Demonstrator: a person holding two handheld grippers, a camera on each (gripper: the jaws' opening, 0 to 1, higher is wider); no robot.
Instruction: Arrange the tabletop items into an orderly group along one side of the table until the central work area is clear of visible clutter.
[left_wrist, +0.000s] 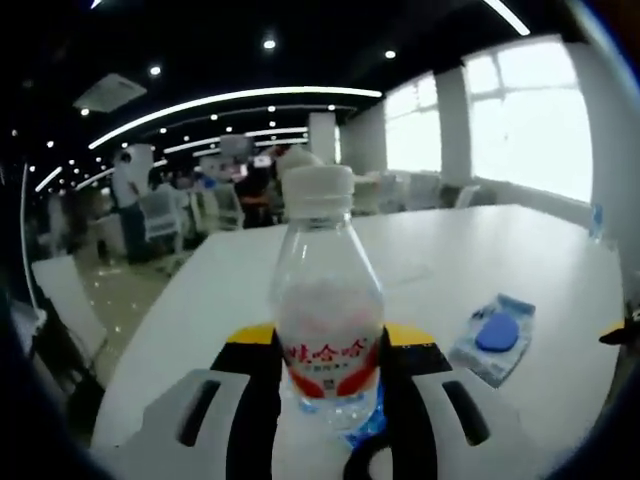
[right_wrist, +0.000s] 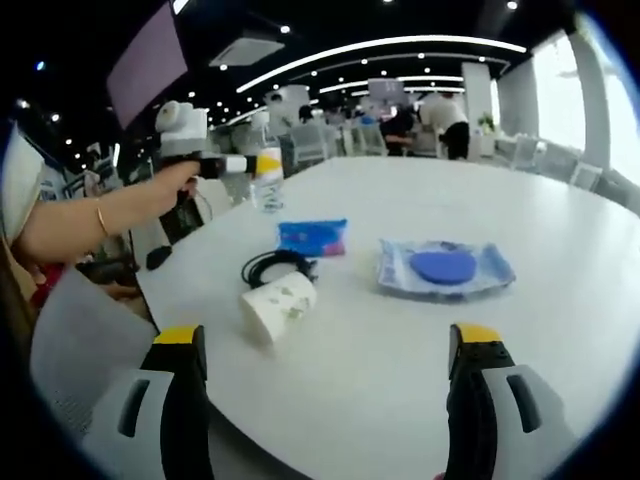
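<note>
A clear water bottle with a white cap and red label stands upright between my left gripper's black, yellow-tipped jaws, which are shut on it. In the right gripper view, the same bottle sits at the table's far left edge, with the left gripper held by a person's hand. My right gripper hovers open over the near table edge with nothing in it. Ahead of it lie a white paper cup on its side, a coiled black cable, a blue packet and a clear packet with a blue disc.
The clear packet with the blue disc lies right of the bottle on the white table. Chairs and people stand beyond the table's far end. Windows run along the right. The table's far half is bare.
</note>
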